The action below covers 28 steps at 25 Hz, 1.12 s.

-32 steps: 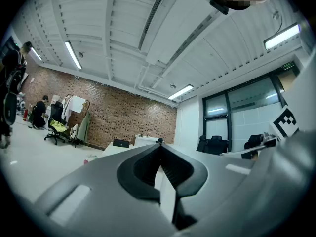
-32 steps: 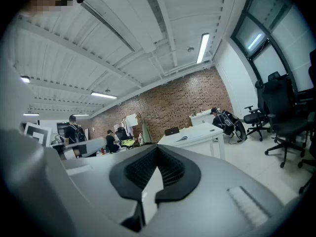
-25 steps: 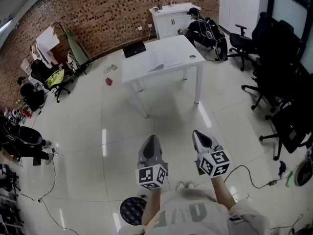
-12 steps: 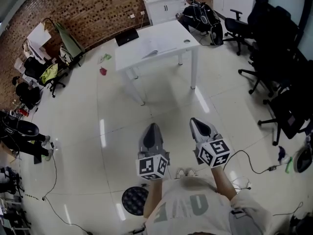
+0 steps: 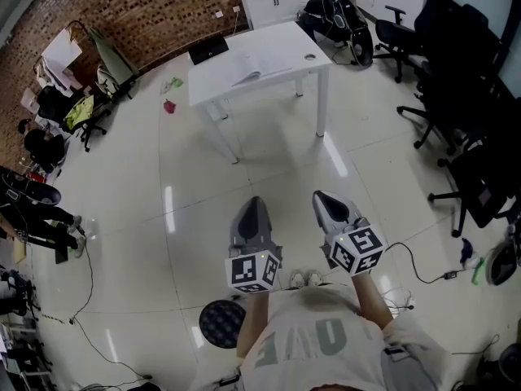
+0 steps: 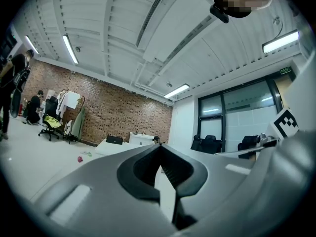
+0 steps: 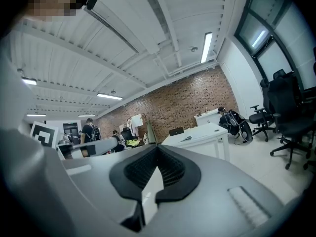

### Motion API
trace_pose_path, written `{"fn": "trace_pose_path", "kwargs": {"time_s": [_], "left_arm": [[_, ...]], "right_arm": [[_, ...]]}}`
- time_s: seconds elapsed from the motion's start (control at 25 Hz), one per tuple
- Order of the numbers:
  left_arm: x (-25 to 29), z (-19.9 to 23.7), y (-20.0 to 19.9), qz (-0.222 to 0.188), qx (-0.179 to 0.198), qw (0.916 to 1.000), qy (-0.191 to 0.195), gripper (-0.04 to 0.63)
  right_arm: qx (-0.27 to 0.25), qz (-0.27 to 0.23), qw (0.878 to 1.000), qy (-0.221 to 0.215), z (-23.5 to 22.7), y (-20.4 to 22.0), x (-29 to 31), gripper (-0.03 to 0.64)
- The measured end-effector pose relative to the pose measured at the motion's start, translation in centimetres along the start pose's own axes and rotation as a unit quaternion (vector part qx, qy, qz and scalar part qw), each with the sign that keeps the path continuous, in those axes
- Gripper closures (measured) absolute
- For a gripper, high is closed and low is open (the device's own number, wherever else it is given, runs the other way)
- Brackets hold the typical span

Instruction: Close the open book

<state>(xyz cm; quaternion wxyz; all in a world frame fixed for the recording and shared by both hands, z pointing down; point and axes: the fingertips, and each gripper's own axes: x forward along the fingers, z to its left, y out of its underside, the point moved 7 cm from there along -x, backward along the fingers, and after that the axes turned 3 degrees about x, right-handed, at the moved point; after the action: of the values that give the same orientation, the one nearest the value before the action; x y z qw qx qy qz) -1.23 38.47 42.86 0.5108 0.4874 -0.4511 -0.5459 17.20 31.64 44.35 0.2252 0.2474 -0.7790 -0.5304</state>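
The open book (image 5: 251,72) lies flat on a white table (image 5: 281,46) far across the room, beside a black laptop (image 5: 208,49). My left gripper (image 5: 252,206) and right gripper (image 5: 319,195) are held side by side in front of the person's chest, over bare floor, far short of the table. Both point level toward it. In the left gripper view the jaws of my left gripper (image 6: 160,146) meet at the tips with nothing between them. In the right gripper view my right gripper (image 7: 158,147) looks the same, and the book (image 7: 190,138) shows small on the table (image 7: 210,131).
Black office chairs (image 5: 464,96) crowd the right side. A person (image 5: 330,10) crouches by a white cabinet behind the table. More people and chairs (image 5: 41,149) line the left wall. A round black stool (image 5: 221,324) and floor cables (image 5: 423,275) lie near the person's feet.
The table and the room have slid up and slightly left in the head view. Both grippers keep the same pose in front of the person, still shut.
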Motion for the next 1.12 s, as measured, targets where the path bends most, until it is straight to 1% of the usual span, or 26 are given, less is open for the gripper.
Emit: {"fn": "trace_pose_path", "kwargs": {"time_s": [0.24,0.4,0.6,0.76,0.92,1.0,1.12], "left_arm": [[0.7,-0.7,0.8,0.005,0.008,0.9999,-0.009,0.577],[0.9,-1.0,1.5,0.014,0.004,0.9997,-0.021,0.577],[2.1,-0.6,2.1,0.019,0.002,0.9993,-0.033,0.577],[4.2,0.7,2.6,0.019,-0.001,0.9990,-0.039,0.577],[7.6,2.6,4.0,0.017,-0.010,0.9987,-0.047,0.577],[10.3,3.8,4.7,0.015,-0.016,0.9986,-0.049,0.577],[15.3,5.8,5.4,0.011,-0.026,0.9985,-0.048,0.577]], "right_arm": [[0.004,0.007,1.000,-0.013,-1.7,0.4,0.2,0.612],[0.015,0.025,0.999,-0.021,-2.7,1.3,0.2,0.612],[0.021,0.044,0.998,-0.027,-4.1,2.0,0.4,0.612],[0.035,0.059,0.997,-0.029,-5.7,2.7,1.9,0.612],[0.034,0.075,0.996,-0.034,-7.6,3.2,5.3,0.612],[0.025,0.081,0.996,-0.038,-8.9,3.2,7.7,0.612],[0.016,0.086,0.996,-0.031,-11.6,2.3,12.4,0.612]]}}
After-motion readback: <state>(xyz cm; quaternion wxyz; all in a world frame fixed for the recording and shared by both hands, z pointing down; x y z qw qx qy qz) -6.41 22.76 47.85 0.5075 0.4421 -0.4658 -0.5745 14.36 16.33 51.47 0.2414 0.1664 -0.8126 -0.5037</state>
